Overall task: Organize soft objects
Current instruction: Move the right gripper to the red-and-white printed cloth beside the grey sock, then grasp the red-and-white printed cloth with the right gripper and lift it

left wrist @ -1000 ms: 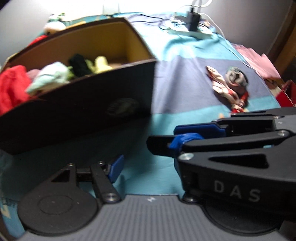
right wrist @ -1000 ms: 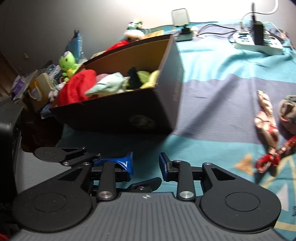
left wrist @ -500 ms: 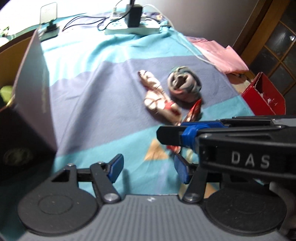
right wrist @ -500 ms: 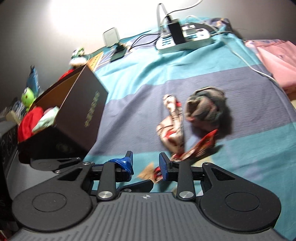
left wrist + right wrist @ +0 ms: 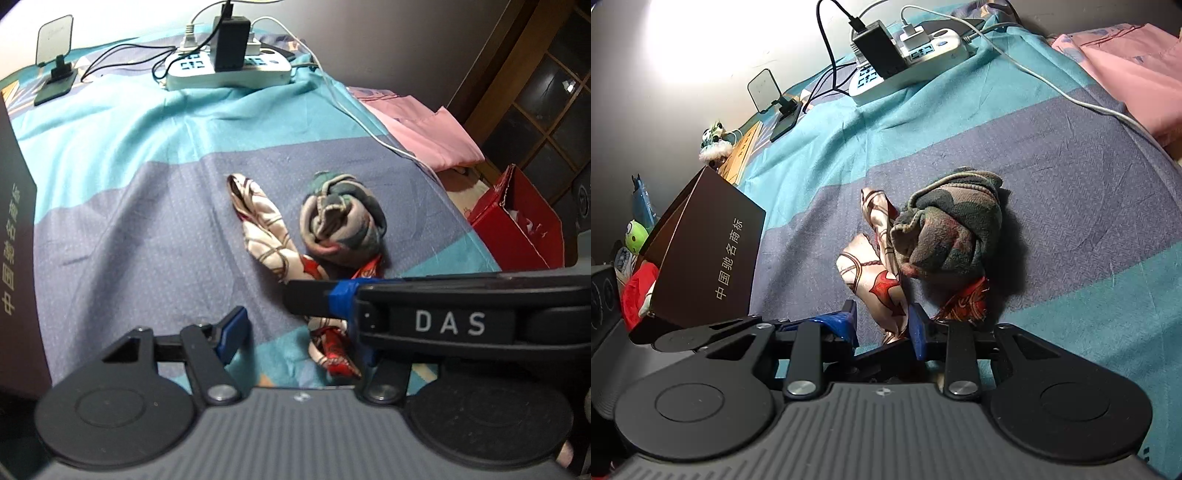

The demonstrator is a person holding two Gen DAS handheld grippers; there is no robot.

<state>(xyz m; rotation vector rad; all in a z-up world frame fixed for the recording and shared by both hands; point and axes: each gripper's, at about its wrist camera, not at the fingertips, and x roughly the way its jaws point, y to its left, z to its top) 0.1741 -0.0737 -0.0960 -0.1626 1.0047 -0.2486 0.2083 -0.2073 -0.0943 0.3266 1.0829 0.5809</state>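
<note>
Pickup approach in hand. Patterned scarf [image 5: 875, 273] lies on the bedsheet [image 5: 1089, 206], touching the rolled fleece cloth [image 5: 953, 236]. Left gripper [image 5: 295, 326] jaws are closing, nothing gripped; right gripper [image 5: 882, 325] jaws part-open, scarf end between, unpinched. Next: a pinch, then carry to the box [image 5: 713, 258]. Open sheet between; power strip [image 5: 905, 62] well apart.

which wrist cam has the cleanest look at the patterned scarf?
The left wrist view: most of the patterned scarf shows there, though the right gripper's finger crosses its lower part. In the right wrist view the camo bundle overlaps it, and its near end runs behind the right gripper.
</note>
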